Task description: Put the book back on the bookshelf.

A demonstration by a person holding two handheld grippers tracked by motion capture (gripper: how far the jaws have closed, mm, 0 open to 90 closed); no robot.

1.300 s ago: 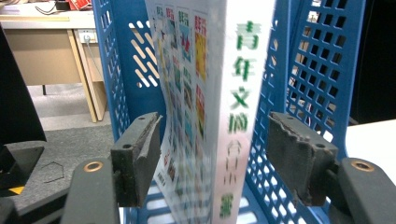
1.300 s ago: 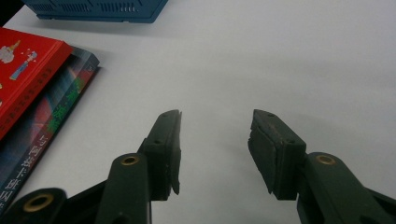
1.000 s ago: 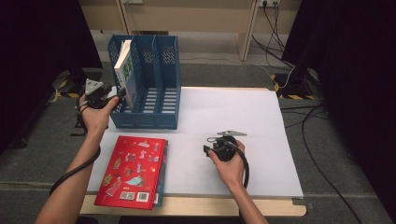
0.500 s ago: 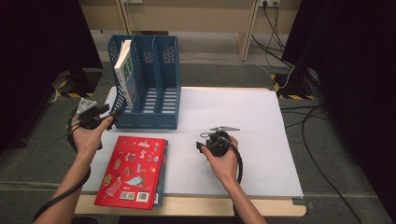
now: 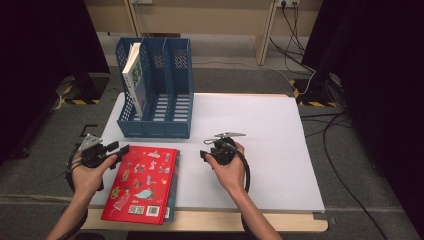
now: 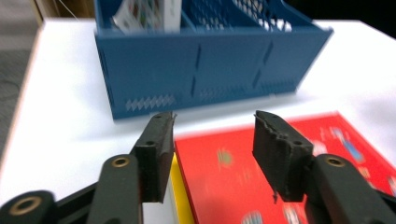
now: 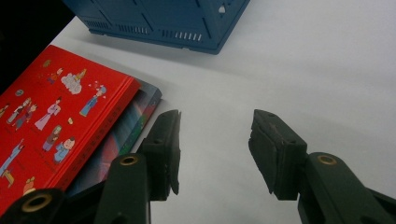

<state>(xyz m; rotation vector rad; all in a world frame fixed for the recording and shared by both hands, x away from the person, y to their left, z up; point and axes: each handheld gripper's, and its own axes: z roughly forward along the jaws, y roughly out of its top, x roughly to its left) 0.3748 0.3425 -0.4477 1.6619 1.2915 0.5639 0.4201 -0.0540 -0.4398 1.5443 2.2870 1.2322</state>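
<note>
L gripper (image 6: 212, 128) jaws, just narrowing w/ nothing between, hover at red book's (image 5: 141, 182) top-left corner. R gripper (image 7: 215, 128) gapes over bare table (image 5: 260, 125); its view reveals second book (image 7: 133, 126) underneath.

From my seat I see a blue three-slot file holder (image 5: 165, 107) at the white worktop's (image 5: 265, 140) back left — a white-and-green book (image 5: 134, 75) leans in its leftmost slot. Black cables (image 5: 320, 125) trail over the grey floor (image 5: 225, 75) beyond.
</note>
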